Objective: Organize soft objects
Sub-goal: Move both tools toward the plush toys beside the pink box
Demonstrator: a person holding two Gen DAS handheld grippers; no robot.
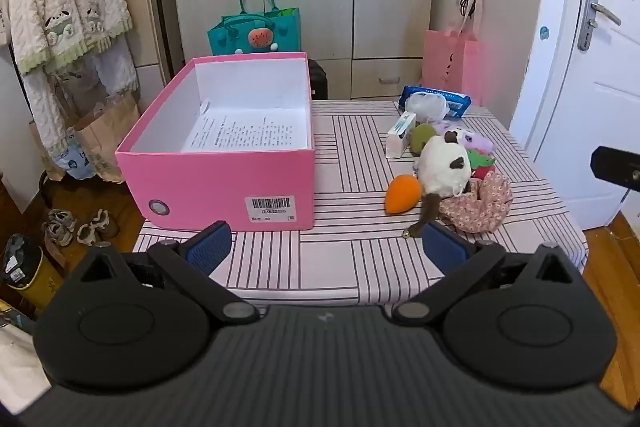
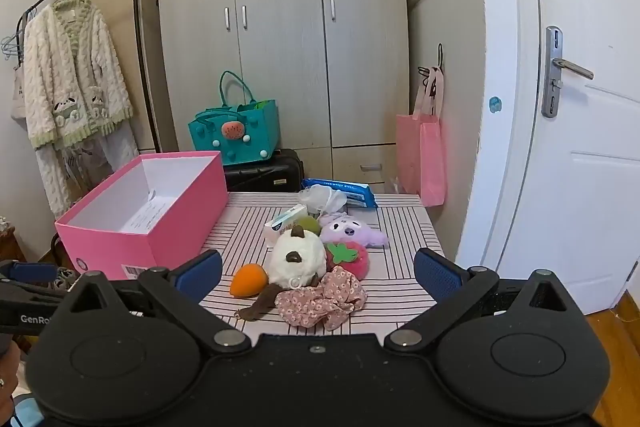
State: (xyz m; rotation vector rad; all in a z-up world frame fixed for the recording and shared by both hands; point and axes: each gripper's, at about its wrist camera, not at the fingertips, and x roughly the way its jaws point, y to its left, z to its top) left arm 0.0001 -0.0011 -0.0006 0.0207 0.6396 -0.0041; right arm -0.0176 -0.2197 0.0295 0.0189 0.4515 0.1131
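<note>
Bedroom corner, pale wardrobe behind, striped pink-and-white cloth over the table (image 1: 344, 259). Open pink cardboard box (image 1: 216, 183) on the left, nothing soft inside yet. Heap of plush on the right: white-and-brown stuffed animal (image 2: 298, 257), orange teardrop toy (image 2: 247, 279), floral fabric scrunchie (image 2: 320, 301) nearest. Right tongs (image 2: 318, 273) spread wide, gripping nothing, heap dead ahead between the blue pads. Left tongs (image 1: 326, 249) likewise wide and bare, facing the box. Probably right side first.

A striped tabletop (image 2: 404, 227) carries an open pink box (image 2: 176, 227) at left, a heap of soft toys (image 2: 316, 255) at right, and a wipes pack (image 2: 340, 191) at the far edge.
</note>
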